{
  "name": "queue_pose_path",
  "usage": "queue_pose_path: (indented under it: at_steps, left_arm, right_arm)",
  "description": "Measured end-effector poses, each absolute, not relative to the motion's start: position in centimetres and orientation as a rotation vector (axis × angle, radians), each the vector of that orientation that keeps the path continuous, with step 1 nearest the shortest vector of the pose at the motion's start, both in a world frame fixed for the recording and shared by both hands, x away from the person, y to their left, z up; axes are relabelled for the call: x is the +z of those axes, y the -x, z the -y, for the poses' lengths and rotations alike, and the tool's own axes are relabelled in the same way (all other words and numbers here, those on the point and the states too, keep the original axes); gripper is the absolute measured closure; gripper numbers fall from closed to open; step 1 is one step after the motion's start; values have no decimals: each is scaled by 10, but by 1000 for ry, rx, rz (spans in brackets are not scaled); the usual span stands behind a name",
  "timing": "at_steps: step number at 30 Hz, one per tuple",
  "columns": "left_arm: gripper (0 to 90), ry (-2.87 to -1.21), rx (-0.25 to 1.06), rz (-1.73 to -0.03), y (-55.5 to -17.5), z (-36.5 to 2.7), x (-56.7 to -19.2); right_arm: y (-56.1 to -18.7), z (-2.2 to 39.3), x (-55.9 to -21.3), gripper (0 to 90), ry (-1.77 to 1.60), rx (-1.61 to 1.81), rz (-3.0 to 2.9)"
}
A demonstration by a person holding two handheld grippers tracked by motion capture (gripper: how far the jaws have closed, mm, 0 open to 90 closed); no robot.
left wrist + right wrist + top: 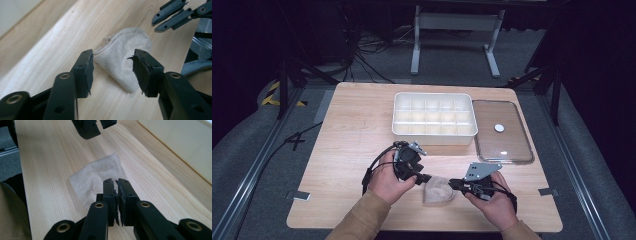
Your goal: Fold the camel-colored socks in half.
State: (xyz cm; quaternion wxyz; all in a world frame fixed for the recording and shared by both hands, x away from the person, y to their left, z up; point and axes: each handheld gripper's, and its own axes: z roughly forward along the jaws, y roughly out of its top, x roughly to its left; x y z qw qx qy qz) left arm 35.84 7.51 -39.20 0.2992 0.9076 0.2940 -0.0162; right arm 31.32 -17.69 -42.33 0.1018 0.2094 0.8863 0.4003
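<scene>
A small beige cloth lies folded flat on the wooden table, near the front edge between the two hands. My left gripper hovers at its left side, jaws apart and empty; in the left gripper view the cloth lies below the gap of that gripper. My right gripper comes in from the right, with its jaws pressed together and nothing visible between them. In the right gripper view its tips sit just above the cloth, apart from it.
A white tray with several compartments stands at the back middle of the table. Beside it on the right lies a clear lid with a white knob. Bare wood spreads to the left of the hands.
</scene>
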Motion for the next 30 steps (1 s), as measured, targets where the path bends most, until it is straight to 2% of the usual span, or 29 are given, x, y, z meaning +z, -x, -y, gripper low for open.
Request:
queue_pose_path:
  at_steps: [9,13,24,30]
  left_arm:
    - [558,-2369,118,-794,-351,-85,-396]
    - [575,-2355,150,-832,-349,-86,-399]
    - [698,-2408,90,-836,-351,-86,-400]
    - [714,-2426,71,-828,-351,-86,-401]
  right_arm:
    - [-313,174,-422,859,-646,1220,-2615]
    - [-314,170,-426,861,-661,1236,-2634]
    - [-317,163,-443,869,-682,1185,-2686]
    - [-323,164,-452,874,-715,1153,-2713]
